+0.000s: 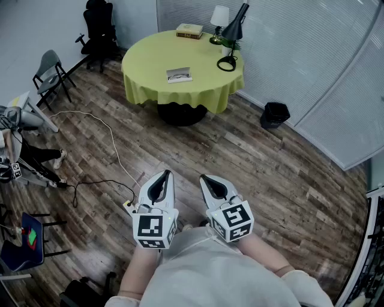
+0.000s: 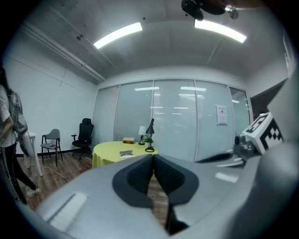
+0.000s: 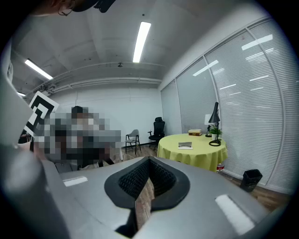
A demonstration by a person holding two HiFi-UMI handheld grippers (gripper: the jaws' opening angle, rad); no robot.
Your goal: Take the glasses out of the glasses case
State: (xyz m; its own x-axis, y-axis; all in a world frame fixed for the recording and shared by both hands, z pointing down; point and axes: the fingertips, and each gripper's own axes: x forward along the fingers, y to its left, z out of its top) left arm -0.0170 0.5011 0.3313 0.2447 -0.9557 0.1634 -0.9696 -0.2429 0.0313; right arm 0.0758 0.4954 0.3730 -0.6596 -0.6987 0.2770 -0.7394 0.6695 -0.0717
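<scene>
Closest in, at 6 o'clock of the head view, the left tool [image 1: 167, 173] and the right tool [image 1: 203, 178] are pointing side by side toward 12 o'clock, well apart from everything on the worktop. Each tool's jaws are pressing together at the tips and gripping nothing; only wooden floor [image 1: 252, 162] is showing through the slit behind the pads. The glasses case [image 1: 179, 75] is lying far ahead at 12 o'clock, on the near part of the round, yellow-clothed worktop [image 1: 144, 66]; whether it is standing open I cannot tell. Beyond it, at the worktop's far edge, a stack of books [image 1: 189, 30] is resting at 12 o'clock, with a white lamp [image 1: 219, 17] and a black desk lamp [image 1: 235, 30] at 1 o'clock. A black bin [image 1: 275, 114] is standing on the floor at 2 o'clock, and an office chair [image 1: 99, 27] at 11 o'clock.
</scene>
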